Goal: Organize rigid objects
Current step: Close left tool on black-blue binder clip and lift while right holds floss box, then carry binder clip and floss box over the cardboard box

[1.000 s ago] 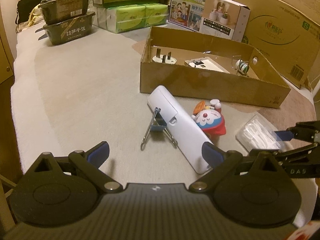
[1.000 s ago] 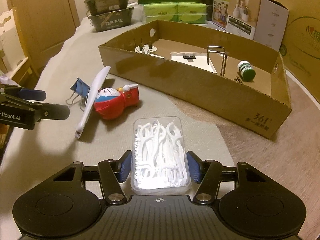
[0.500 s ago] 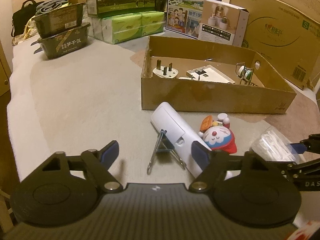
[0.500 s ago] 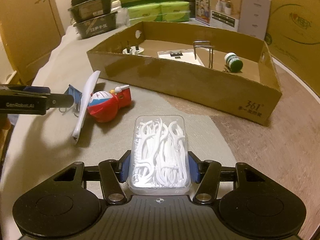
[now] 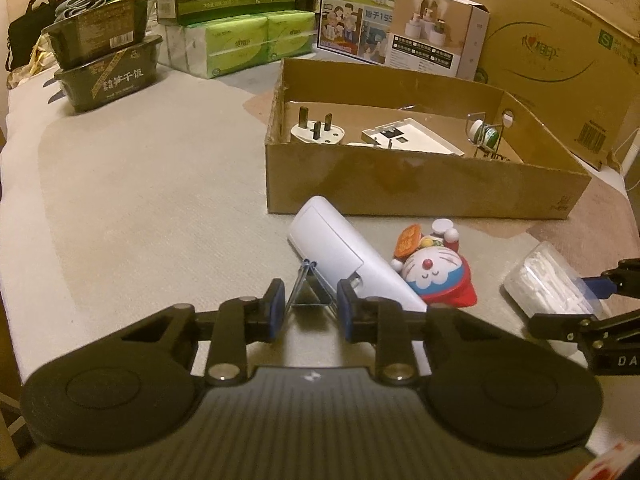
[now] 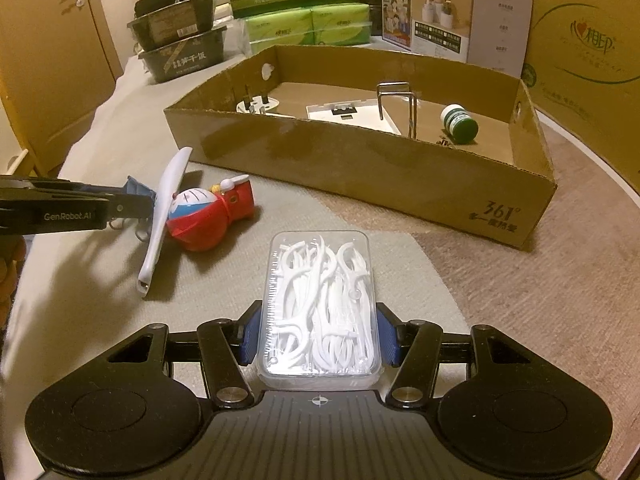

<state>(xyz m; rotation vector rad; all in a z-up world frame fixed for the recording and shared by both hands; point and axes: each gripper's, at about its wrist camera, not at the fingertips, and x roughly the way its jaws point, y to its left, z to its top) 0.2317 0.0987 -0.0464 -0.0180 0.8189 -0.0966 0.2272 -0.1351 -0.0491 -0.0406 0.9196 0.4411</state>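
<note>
My left gripper (image 5: 310, 304) has just closed on the binder clip's (image 5: 308, 286) thin, slippery wire handles beside the box (image 5: 420, 184); my right gripper (image 6: 318, 336) clamps the light, rigid floss-pick case (image 6: 320, 304).

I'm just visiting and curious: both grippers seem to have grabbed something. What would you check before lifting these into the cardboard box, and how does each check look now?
1. Left gripper shut on the binder clip: ok; its jaws have just been closing around the wire handles.
2. Right gripper shut on the clear box of floss picks: ok, pads press on both sides.
3. Clip free of the white remote-like device: cannot tell, they sit right against each other.
4. Room in the cardboard box: ok, bare floor shows between the plug and the green-capped bottle.
5. Doraemon toy clear of both grips: ok.
</note>
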